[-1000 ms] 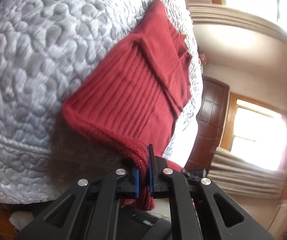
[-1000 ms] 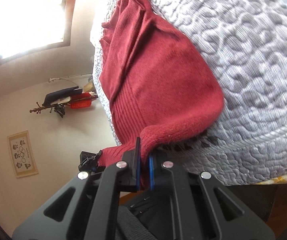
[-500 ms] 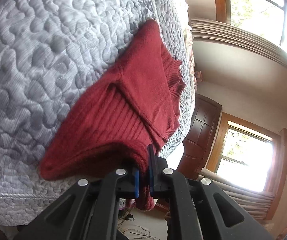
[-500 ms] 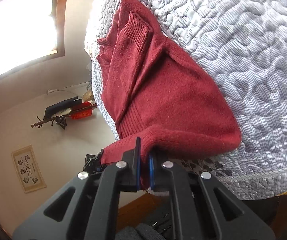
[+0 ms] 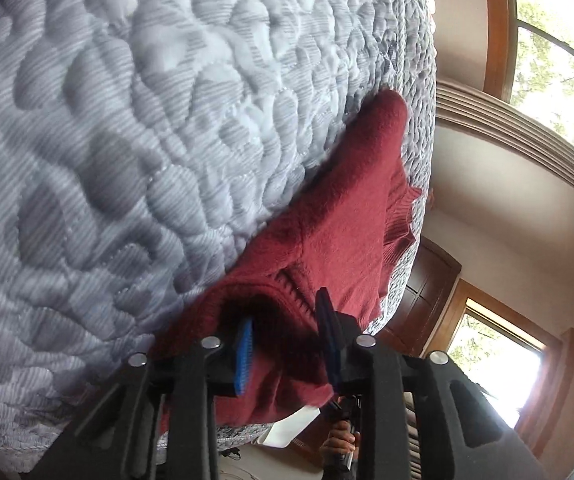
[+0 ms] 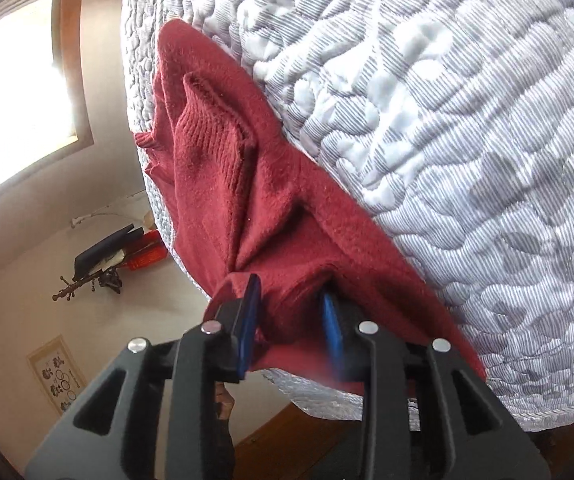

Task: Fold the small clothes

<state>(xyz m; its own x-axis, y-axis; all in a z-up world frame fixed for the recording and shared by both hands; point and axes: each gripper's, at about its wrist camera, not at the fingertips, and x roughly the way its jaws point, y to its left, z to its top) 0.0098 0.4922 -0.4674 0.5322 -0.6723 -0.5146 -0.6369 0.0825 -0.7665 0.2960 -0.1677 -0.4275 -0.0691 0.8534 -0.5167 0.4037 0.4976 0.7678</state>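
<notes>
In the left wrist view the left hand-held gripper (image 5: 287,344) sits at the lower middle of the frame with its blue-padded fingers (image 5: 243,354) spread well apart; a bunched fold of the red sweater (image 5: 343,232) lies in the gap, but neither pad visibly presses it, so it seems released rather than gripped. From there the garment runs up and to the right across the quilted bed (image 5: 127,140), its long axis ending in a rounded tip near the upper right edge of the mattress. In the right wrist view the right hand-held gripper (image 6: 293,320) is likewise wide open, with loose cloth between the fingers (image 6: 249,312), and the sweater stretches from them up and to the left, a ribbed cuff (image 6: 207,136) lying on top. Each gripper sits at a near corner, about equally close, so pulling straight back looks like the way clear.
</notes>
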